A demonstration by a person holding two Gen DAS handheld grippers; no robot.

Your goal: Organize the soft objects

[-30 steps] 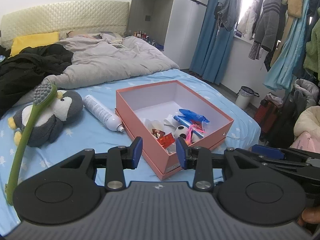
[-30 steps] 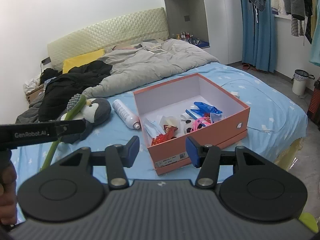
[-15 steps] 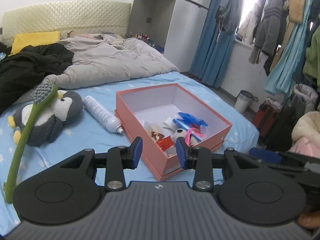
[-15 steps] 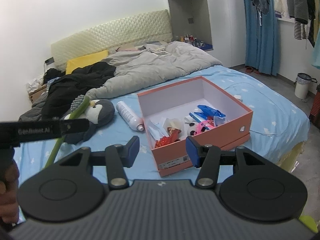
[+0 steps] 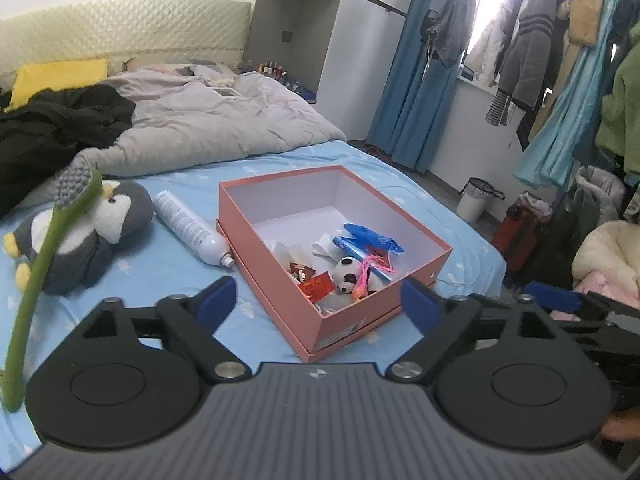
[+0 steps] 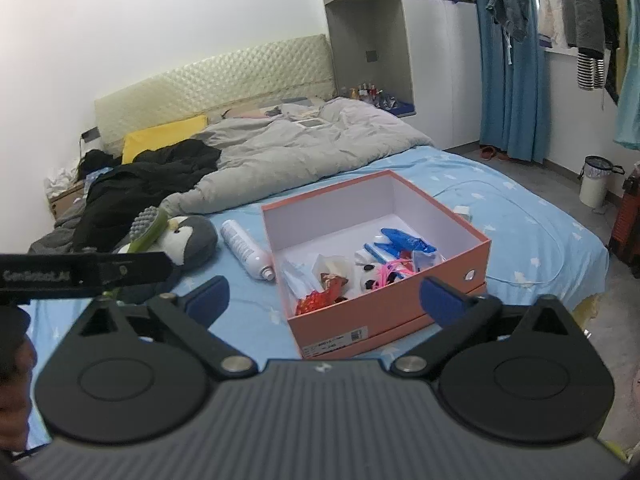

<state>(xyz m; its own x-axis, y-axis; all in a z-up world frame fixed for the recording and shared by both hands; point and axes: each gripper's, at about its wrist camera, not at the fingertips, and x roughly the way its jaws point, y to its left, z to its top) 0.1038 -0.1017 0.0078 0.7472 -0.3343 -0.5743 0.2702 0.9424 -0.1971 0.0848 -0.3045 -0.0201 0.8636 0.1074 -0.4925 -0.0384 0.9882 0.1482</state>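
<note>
An open pink box [image 5: 280, 276] [image 6: 380, 316] sits on the blue bed and holds a small panda toy [image 5: 346, 276] [image 6: 370, 274], blue and pink items and red wrappers. A grey penguin plush [image 5: 80, 236] [image 6: 188, 236] lies left of it, with a green long-handled brush [image 5: 44, 248] leaning across it. A white spray bottle [image 5: 188, 228] [image 6: 244, 246] lies between plush and box. My left gripper [image 5: 318, 300] is open and empty, hovering before the box. My right gripper [image 6: 326, 294] is open and empty, also short of the box.
A grey duvet [image 5: 208, 128] and black clothes [image 5: 52, 120] cover the far half of the bed. A yellow pillow [image 6: 164, 142] lies at the headboard. Hanging clothes and blue curtains [image 5: 416, 80] fill the right side, with a white bin [image 5: 478, 200] on the floor.
Both grippers have opened wide from a narrower gap. The views have drawn back and up a little from the box. Nothing on the bed has moved.
</note>
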